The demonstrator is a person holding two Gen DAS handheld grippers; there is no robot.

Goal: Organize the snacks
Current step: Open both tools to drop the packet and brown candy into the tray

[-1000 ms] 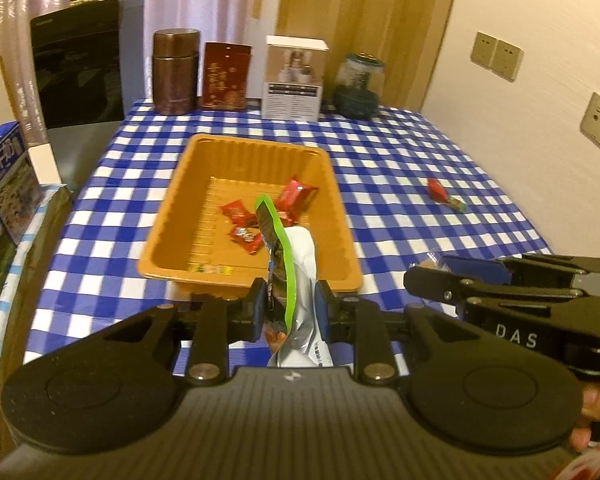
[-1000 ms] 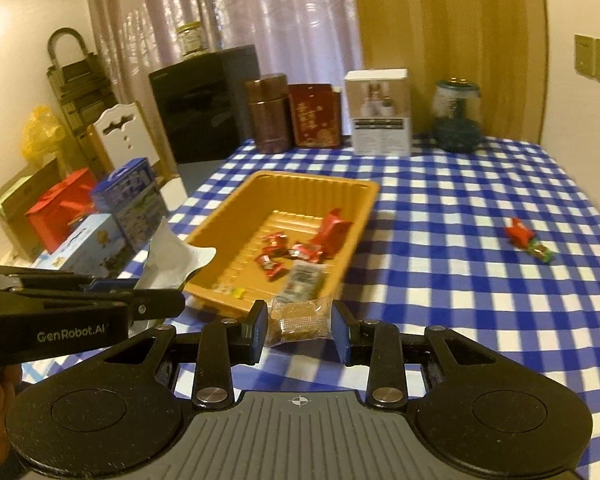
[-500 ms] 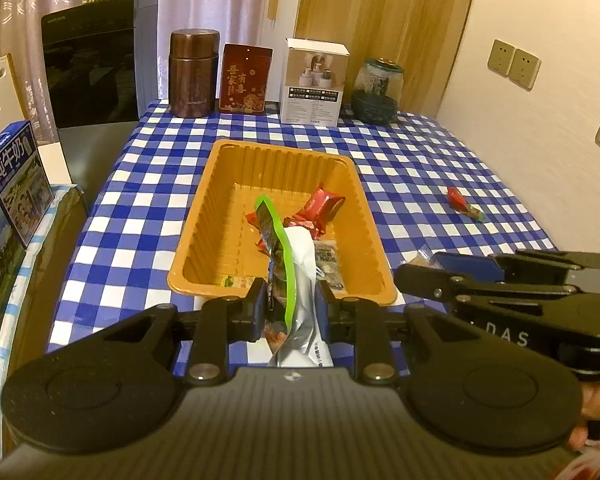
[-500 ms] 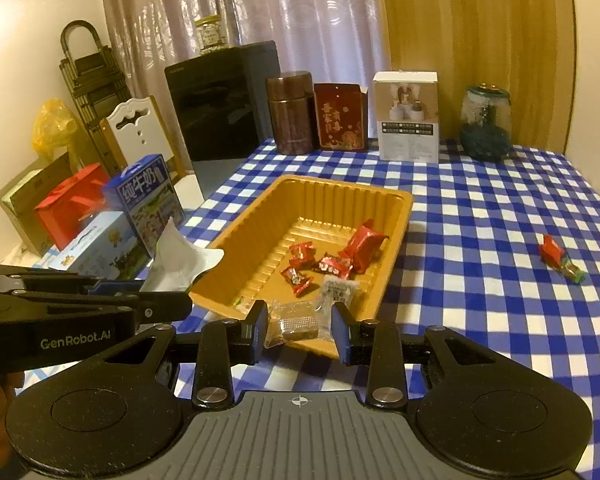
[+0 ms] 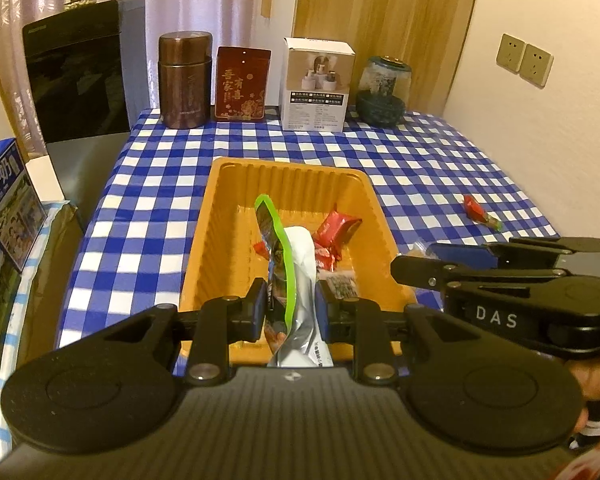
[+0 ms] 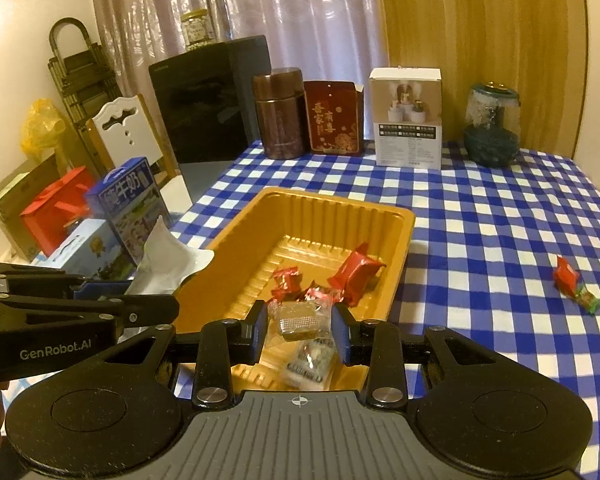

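Orange tray [image 5: 204, 240]: on the checked bench [image 5: 148, 216], directly ahead of both tools; long axis runs away from the left hand-held gripper [image 5: 291, 312]. Thin moulded plastic, judged light and somewhat flexible; best taken by its rim.

Silver pouch [image 5: 302, 280]: clamped between the fingers of the left hand-held gripper, held over the tray's near end. Long axis stands roughly upright and leans away from the tool, green-edged top pointing toward the tray's far wall. Foil film, judged light, soft and slick; the hold sits low on the body, so the top may flop.

Red packet [image 6: 356, 274]: largest loose item in the tray, ahead of the right hand-held gripper [image 6: 299, 326], tilted against smaller red sweets. Crinkly, light.

Clear-wrapped brown snack [image 6: 298, 316]: pinched by the right hand-held gripper, above the tray's near end, long axis crosswise between the fingers. Judged light; the contents look crumbly, so gentle pressure suits.

Stray sweets [image 6: 574, 286]: on the bench, well to the right of the tray. Small, slippery wrappers; grip across the middle.
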